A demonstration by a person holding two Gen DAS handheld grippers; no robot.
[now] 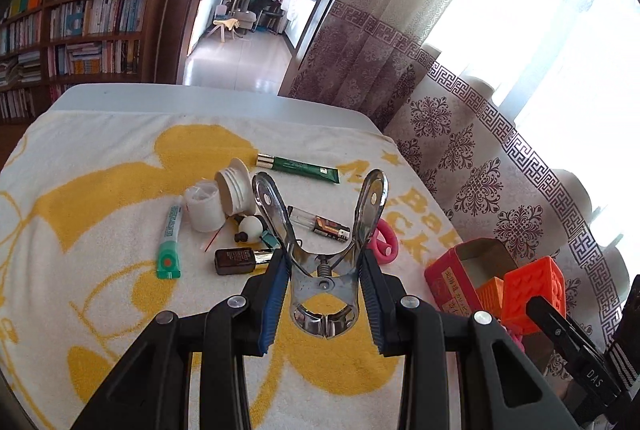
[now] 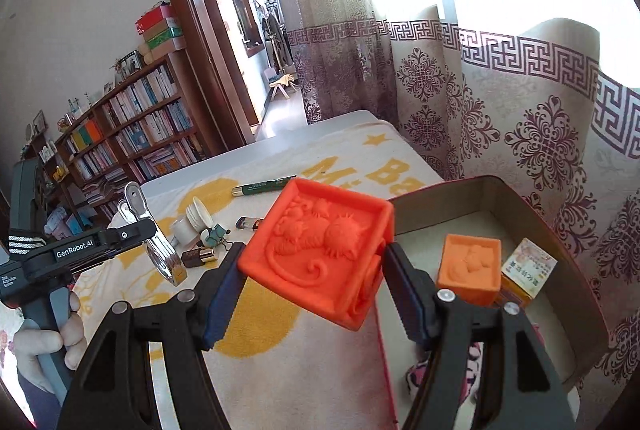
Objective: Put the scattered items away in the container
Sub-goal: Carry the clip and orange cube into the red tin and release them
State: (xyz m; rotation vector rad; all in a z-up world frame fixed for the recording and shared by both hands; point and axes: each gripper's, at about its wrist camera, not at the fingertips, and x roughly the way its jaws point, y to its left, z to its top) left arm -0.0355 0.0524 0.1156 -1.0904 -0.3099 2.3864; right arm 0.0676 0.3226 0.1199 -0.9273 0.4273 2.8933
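Right wrist view: the right hand-held gripper (image 2: pixel 316 282) has its 2 fingers pressed on the sides of an orange block (image 2: pixel 320 250) with an animal relief on top. The block is tilted and held in the air above the towel (image 2: pixel 280 370), just beside the near wall of the open box (image 2: pixel 560 230) at the bench's right edge. Inside the box lie 1 smaller orange block (image 2: pixel 470 268) and a booklet (image 2: pixel 528 266).

Left wrist view: the left hand-held gripper (image 1: pixel 326 306) is closed partway on a metal clip (image 1: pixel 324 262), gripping its sides just above the spring, handles pointing away. Behind it, a lighter (image 1: pixel 320 224), a green tube (image 1: pixel 298 168), a white jar (image 1: pixel 204 206) and a pen (image 1: pixel 170 242) lie scattered mid-towel.

To do this step well, I judge the block should clear the box wall fully, be lowered beside the smaller block, and be let go only once low. The clip should wait until the right hand-held gripper has left the box, so the 2 do not collide.
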